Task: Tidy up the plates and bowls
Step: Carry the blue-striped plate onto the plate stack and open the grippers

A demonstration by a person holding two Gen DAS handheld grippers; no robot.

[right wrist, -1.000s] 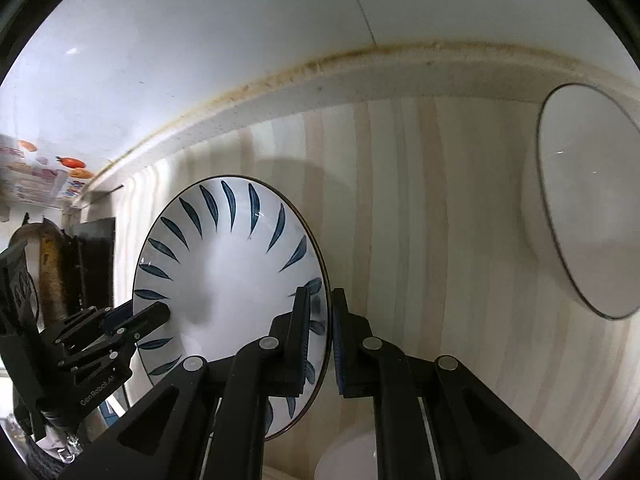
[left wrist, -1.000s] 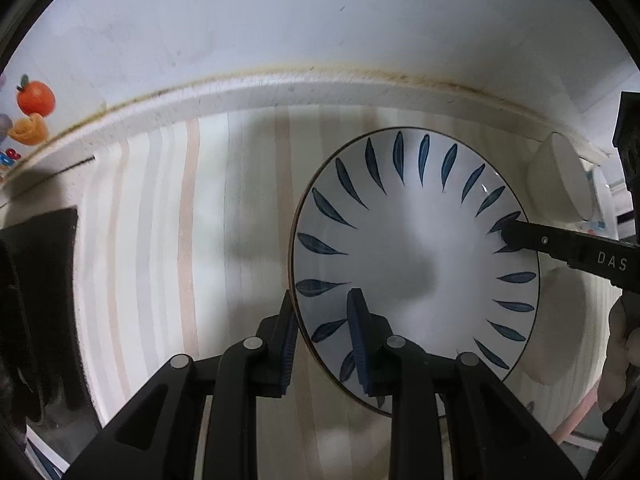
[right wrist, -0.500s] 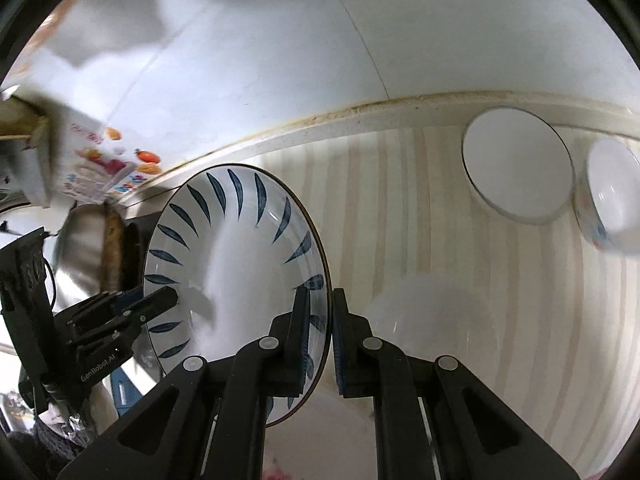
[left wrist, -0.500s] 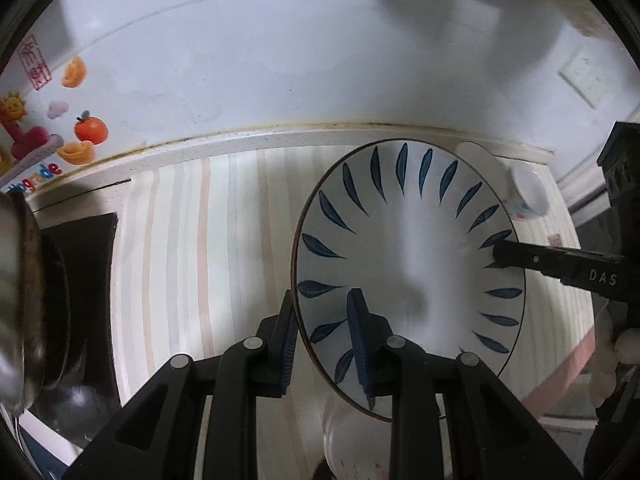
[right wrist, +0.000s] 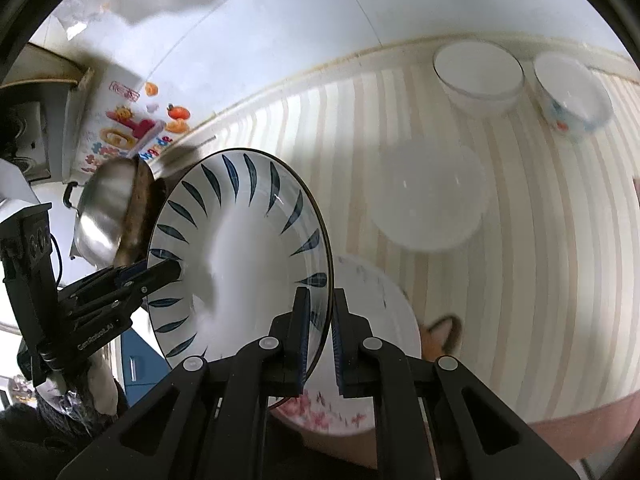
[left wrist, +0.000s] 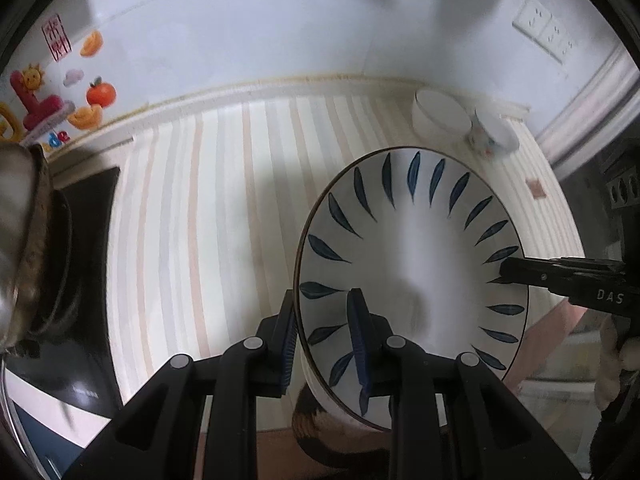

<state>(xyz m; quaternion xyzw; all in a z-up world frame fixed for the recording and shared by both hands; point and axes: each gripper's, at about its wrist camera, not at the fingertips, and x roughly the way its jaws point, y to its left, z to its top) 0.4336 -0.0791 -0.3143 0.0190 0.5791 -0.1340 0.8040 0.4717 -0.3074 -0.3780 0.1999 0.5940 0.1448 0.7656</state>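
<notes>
A white plate with blue leaf marks [left wrist: 416, 264] hangs in the air above the striped counter, held at both sides. My left gripper [left wrist: 326, 340] is shut on its near-left rim. My right gripper [right wrist: 320, 332] is shut on its right rim [right wrist: 240, 256]. In the right wrist view a white plate [right wrist: 428, 200] lies on the counter, a white bowl [right wrist: 478, 74] and a bowl with small prints [right wrist: 572, 94] stand at the back, and a pink-flowered plate [right wrist: 360, 364] lies below the held plate. The two bowls also show in the left wrist view: the white bowl [left wrist: 440, 118] and the printed bowl [left wrist: 494, 136].
A steel pot [right wrist: 104, 208] stands on a black stove [left wrist: 76, 280] at the left. The white wall [left wrist: 280, 32] with fruit stickers [left wrist: 60, 96] backs the striped counter [left wrist: 224, 216]. A brown patterned object [left wrist: 336, 436] sits under the held plate at the counter's front edge.
Both grippers have lifted the blue-leaf plate higher and back from the wall; more of the counter, bowls, pot and flowered plate has come into view.
</notes>
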